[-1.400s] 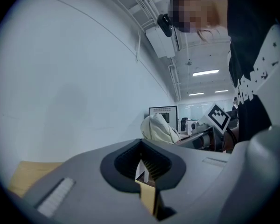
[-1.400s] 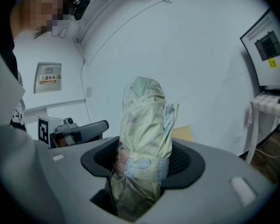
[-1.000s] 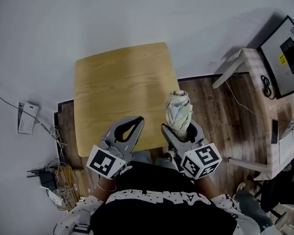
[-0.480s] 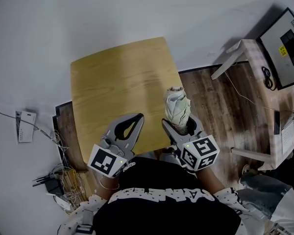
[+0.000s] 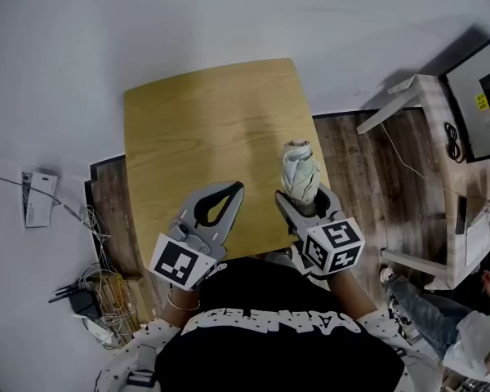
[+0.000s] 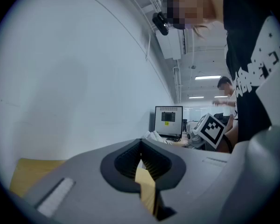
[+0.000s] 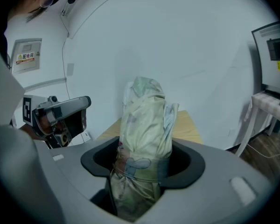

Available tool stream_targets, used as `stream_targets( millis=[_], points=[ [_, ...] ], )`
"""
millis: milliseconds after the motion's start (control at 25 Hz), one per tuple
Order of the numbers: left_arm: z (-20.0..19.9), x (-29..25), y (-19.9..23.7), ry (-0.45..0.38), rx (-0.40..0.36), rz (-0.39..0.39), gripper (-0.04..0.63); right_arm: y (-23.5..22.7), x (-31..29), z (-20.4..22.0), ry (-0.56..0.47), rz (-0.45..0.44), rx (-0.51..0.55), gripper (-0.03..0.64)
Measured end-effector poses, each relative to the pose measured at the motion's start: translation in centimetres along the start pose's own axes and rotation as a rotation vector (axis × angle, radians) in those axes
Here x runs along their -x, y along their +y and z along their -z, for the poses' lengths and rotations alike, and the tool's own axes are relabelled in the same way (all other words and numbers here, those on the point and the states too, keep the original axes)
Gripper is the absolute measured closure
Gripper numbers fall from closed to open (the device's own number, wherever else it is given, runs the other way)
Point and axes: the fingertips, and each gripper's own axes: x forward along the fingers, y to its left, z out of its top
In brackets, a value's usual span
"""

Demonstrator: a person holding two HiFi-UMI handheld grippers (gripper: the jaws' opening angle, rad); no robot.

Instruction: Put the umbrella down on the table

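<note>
Since a second ago my right gripper [image 5: 302,199] has crept forward a little, so the umbrella [image 5: 299,170] now stands over the near right corner of the table [image 5: 204,129] rather than at its edge. The view itself has swung too, and a seated person [image 5: 465,341] has come into the frame at 5 o'clock.

The right gripper is clenched on the folded umbrella, jaws pressed against its pale green, strapped fabric about midway up. The bundle stands upright with its top pointing toward 12 o'clock. From the right gripper view I think its lower end hangs below the jaws, clear of the wood, though that part is too dark to be sure.

My left gripper [image 5: 231,193] is at 7 o'clock of the umbrella, just beside the other tool. Its jaws are closed tip to tip on nothing (only a sliver of table shows through the hollow between them).

So the carrying is mostly done, but the putting down has not begun. I judge what is left is to move farther over the tabletop toward 11 o'clock, tip the umbrella flat, lower it until it rests on the wood, and let go.
</note>
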Motion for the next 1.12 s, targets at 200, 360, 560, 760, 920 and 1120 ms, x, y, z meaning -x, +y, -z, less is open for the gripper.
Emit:
stream_targets(
  millis=[200,360,560,760,920,1120],
  points=[
    [0.6,0.1,0.0,0.060,0.000,0.007,0.594,-0.8,-0.9,0.8,0.025,0.013,0.002,0.316],
    [1.0,1.1,2.0,0.061,0.013,0.001,0.594,0.0,-2.9,1.5,0.059,0.027,-0.001,0.316],
    [1.3,1.5,2.8,0.069,0.018,-0.009,0.594,-0.3,-4.0,2.5,0.095,0.045,0.003,0.316],
    [1.5,2.4,4.6,0.071,0.028,-0.024,0.594,-0.1,-5.5,3.4,0.134,0.062,-0.001,0.316],
    [2.2,2.6,6.3,0.079,0.038,-0.034,0.594,-0.1,-7.3,4.1,0.167,0.069,-0.004,0.316],
    [2.4,2.9,6.7,0.083,0.040,-0.041,0.594,-0.3,-8.1,5.0,0.194,0.077,0.003,0.315]
  ],
)
